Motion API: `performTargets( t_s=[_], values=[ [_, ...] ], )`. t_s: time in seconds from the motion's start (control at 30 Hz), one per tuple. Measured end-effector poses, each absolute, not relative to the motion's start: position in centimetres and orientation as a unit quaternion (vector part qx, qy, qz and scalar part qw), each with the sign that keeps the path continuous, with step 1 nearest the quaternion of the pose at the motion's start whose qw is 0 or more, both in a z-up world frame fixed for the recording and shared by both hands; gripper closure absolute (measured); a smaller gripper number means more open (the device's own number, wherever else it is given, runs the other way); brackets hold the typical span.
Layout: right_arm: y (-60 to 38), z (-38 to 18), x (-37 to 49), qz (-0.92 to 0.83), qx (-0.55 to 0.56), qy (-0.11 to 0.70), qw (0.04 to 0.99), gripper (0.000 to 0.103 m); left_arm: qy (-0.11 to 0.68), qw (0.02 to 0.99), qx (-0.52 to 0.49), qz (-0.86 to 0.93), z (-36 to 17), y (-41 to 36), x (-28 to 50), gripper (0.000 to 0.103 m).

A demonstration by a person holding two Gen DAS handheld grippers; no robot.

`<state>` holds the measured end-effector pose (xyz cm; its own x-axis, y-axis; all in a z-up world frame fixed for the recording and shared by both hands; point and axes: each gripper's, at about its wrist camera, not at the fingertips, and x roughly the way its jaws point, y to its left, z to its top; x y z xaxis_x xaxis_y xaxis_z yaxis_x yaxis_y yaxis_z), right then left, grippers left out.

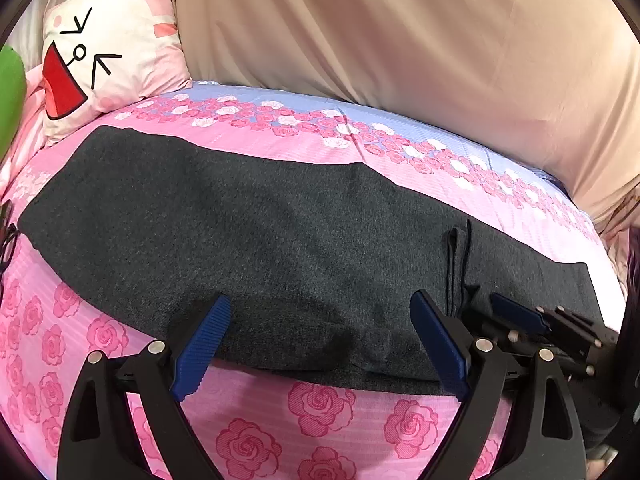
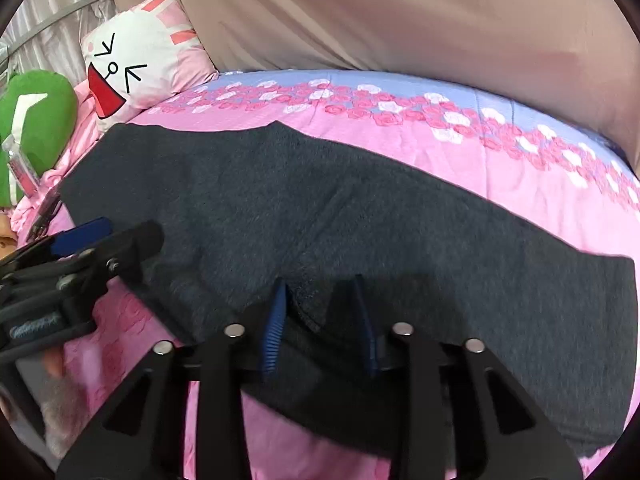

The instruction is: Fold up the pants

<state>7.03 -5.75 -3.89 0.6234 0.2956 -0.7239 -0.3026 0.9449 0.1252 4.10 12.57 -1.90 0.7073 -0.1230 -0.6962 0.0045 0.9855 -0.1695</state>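
a bed [image 1: 320, 432] with a pink rose-print cover fills both views, with a blue band of smaller roses along its far side. behind it hangs a wide beige cloth [image 1: 400, 40]. across the cover lie the dark grey pants [image 1: 260, 232], spread flat in a long strip from the pillow end on the left to the right edge of the bed, their near edge running just in front of both cameras. a white and pink pillow [image 1: 116, 40] with a cartoon face stands at the head of the bed, and a green plush cushion [image 2: 36, 120] sits beside it on the left.

the left gripper [image 1: 320, 344] hovers at the near edge of the pants with its blue pads wide apart; the cloth edge lies between them, and no pad presses on it. the right gripper [image 2: 324, 324] sits further right along the same edge, its jaws drawn close with a bunched fold of the pants pinched between the blue pads. in the left wrist view it shows as a black frame low on the right, lying on the fabric beside a short dark strap or seam.
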Motion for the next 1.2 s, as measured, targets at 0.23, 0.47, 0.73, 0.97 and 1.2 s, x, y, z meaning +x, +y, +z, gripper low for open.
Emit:
performTargets(
  t_s=[0.23,0.47,0.73,0.97,1.2],
  values=[
    [-4.4,-3.9,7.3,0.182,-0.012,0.412,0.893,0.092,0.385,0.917,-0.095,-0.041,-2.1,13.1,4.3,0.014],
    [-10.7,-1.3,3.5,0.174,0.08,0.366,0.911,0.066,0.391,0.914,-0.093,-0.051,-2.2,12.9,4.5,0.013],
    [-27.4,-2.3,-3.6,0.01,0.194,0.342,0.919,0.045,0.431,0.884,-0.14,-0.111,-2.1,11.1,6.2,0.012],
    [-30.3,-4.2,-5.5,0.033,0.25,0.355,0.9,0.036,0.468,0.856,-0.147,-0.162,-2.6,4.9,7.4,0.012],
    [-28.3,-4.3,-1.8,0.078,0.226,0.385,0.891,0.079,0.482,0.867,-0.068,-0.102,-3.1,1.3,8.1,0.095]
  ],
)
